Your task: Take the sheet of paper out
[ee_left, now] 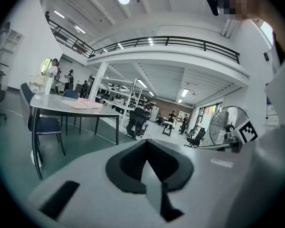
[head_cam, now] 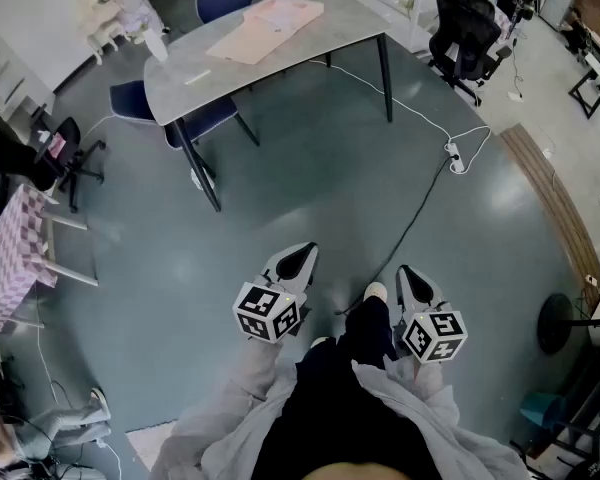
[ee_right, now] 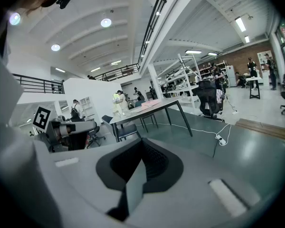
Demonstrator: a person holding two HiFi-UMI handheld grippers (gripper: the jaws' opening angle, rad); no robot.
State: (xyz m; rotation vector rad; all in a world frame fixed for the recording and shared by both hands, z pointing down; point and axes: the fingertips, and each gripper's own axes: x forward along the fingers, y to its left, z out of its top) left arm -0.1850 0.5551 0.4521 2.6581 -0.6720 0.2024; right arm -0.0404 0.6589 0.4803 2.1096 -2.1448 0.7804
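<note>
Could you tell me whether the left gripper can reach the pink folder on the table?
Probably not yet: the left gripper, shut, is near the person's body, and a stretch of floor lies between it and the table bearing the pink folder.

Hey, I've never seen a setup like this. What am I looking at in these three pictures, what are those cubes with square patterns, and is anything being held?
No robot here: a person holds a grasping tool in each hand. The top-down picture comes from a camera on their head and shows the left tool and right tool, each carrying a marker cube that belongs to it. The other two pictures come from cameras riding on each tool, looking along its jaws. Both tools are shut and hold nothing. Some way ahead stands a grey table with pinkish papers lying on it.
</note>
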